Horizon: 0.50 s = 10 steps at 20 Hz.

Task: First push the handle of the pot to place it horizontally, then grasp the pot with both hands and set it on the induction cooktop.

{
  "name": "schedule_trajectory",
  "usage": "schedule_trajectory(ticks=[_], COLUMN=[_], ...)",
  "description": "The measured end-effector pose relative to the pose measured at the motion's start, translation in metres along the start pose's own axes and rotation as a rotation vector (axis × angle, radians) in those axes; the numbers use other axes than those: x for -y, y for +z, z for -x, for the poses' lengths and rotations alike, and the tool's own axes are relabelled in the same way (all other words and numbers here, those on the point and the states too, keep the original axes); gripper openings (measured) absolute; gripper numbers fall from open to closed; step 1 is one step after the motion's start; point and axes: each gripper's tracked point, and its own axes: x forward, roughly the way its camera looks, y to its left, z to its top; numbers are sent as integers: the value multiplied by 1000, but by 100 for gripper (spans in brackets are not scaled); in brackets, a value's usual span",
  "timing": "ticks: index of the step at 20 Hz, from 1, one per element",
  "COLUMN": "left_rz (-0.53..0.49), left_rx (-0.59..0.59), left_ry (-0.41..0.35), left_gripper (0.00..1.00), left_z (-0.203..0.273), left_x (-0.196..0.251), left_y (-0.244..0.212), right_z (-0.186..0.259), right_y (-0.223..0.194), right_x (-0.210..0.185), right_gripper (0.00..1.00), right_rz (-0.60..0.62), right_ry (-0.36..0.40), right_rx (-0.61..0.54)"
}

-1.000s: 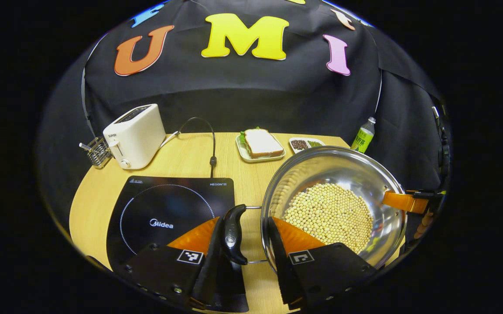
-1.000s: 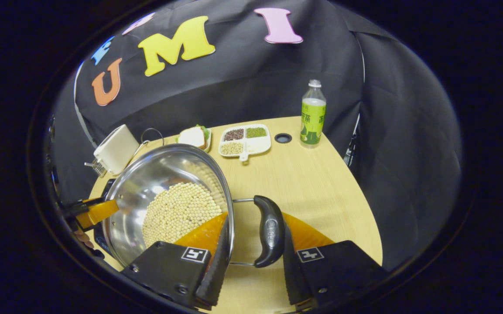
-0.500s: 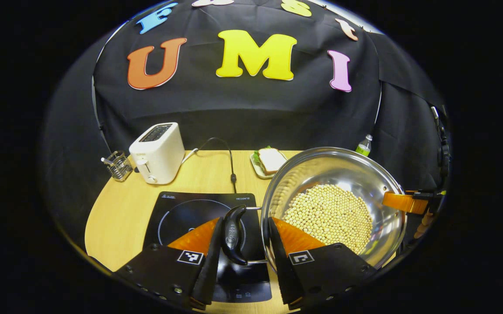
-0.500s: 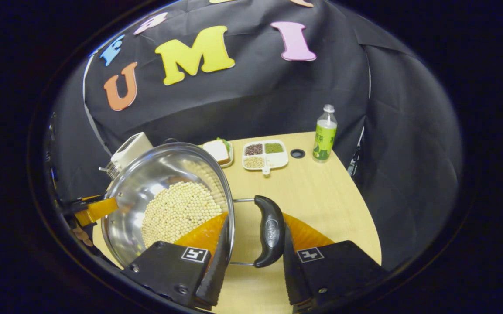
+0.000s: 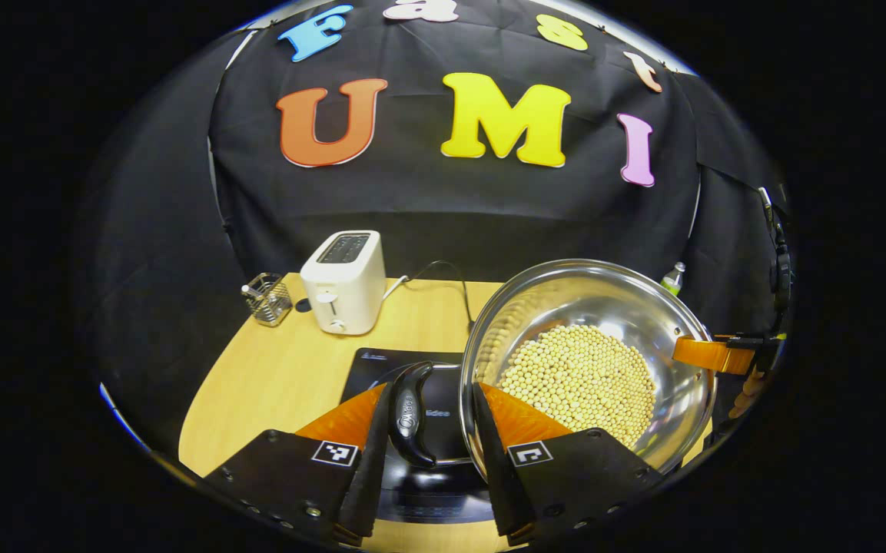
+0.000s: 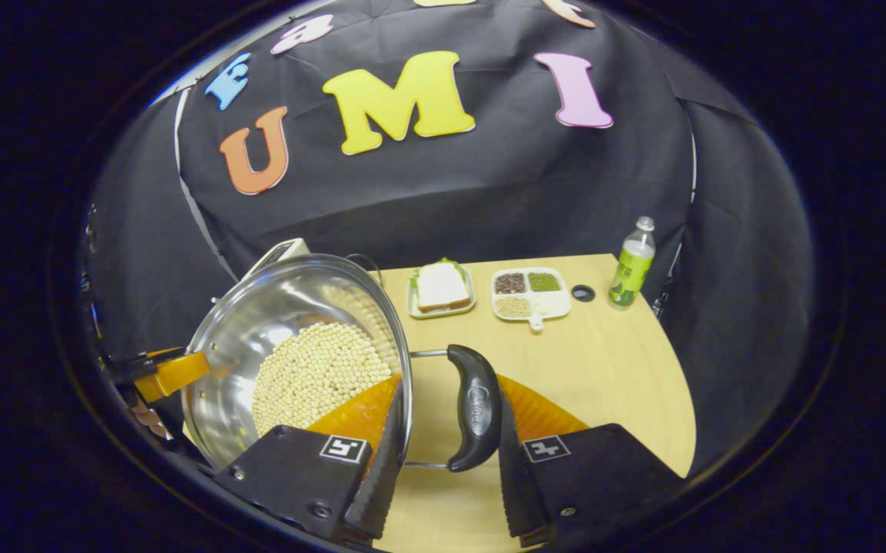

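While both grippers pinch its side handles, the pot (image 5: 589, 361) hangs above the induction cooktop (image 5: 427, 430).
The left gripper (image 5: 427, 449) clamps one black handle (image 5: 410, 415) against the rim; the right gripper (image 6: 443, 449) clamps the other handle (image 6: 475, 407). Beans (pale, round) (image 6: 316, 372) fill the pot; a toaster (image 5: 343, 292) stands behind on the table (image 5: 273, 376).

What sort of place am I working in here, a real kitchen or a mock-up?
Most likely a staged kitchen mock-up in a booth: a wooden table backed by black cloth, set with a toaster, an induction cooktop and a plated sandwich.
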Motion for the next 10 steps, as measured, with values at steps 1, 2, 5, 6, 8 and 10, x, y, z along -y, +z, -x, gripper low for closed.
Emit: schedule_trajectory(ticks=[1, 2, 5, 6, 8, 10], left_rz=[7, 10, 39, 45, 65, 71], left_rx=[-4, -2, -33, -43, -63, -73], left_ry=[10, 14, 23, 28, 37, 38], left_gripper=[56, 56, 56, 56, 56, 56], left_z=[-1, -4, -15, -20, -32, -42], left_x=[-11, -22, -49, -58, -78, -91], left_y=[-1, -3, -15, -17, -26, -30], right_z=[-8, -15, -36, -44, -60, -76], right_y=[-2, -4, -11, -13, -19, -26], right_x=[-11, -22, -50, -59, -74, -86], right_gripper=[59, 60, 58, 59, 59, 59], right_rz=[1, 6, 15, 21, 22, 1], right_ry=[12, 21, 30, 28, 31, 34], right_rx=[-7, -16, -40, -47, -60, -75])
